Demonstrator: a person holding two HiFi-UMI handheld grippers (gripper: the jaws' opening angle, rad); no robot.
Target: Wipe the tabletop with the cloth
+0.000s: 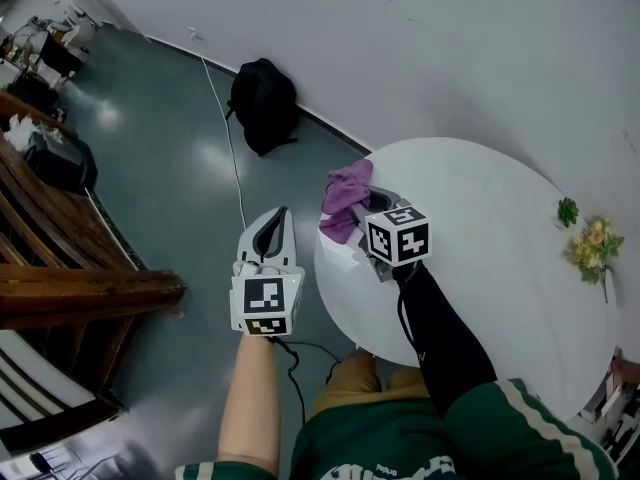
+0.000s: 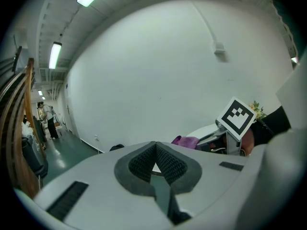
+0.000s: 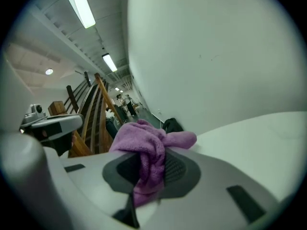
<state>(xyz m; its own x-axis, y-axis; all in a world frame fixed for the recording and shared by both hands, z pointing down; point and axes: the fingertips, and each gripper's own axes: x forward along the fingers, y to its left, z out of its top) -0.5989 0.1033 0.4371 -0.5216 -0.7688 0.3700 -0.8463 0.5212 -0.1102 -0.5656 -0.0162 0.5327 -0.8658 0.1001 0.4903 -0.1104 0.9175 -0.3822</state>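
Note:
A purple cloth (image 1: 346, 197) hangs bunched over the left edge of the round white table (image 1: 480, 228). My right gripper (image 1: 356, 214) is shut on the purple cloth (image 3: 146, 150), which spills out ahead of the jaws and down between the pads (image 3: 177, 169). My left gripper (image 1: 278, 218) is held over the floor just left of the table, shut with nothing in it; its dark pads (image 2: 144, 162) meet at the tip. From the left gripper view the cloth (image 2: 186, 141) and the right gripper's marker cube (image 2: 236, 118) show at the right.
A black backpack (image 1: 263, 103) lies on the green floor near the wall, with a white cable (image 1: 228, 138) beside it. Yellow flowers (image 1: 592, 248) lie at the table's right edge. Wooden stairs (image 1: 70, 258) fill the left side. People stand far down the hall (image 2: 48, 121).

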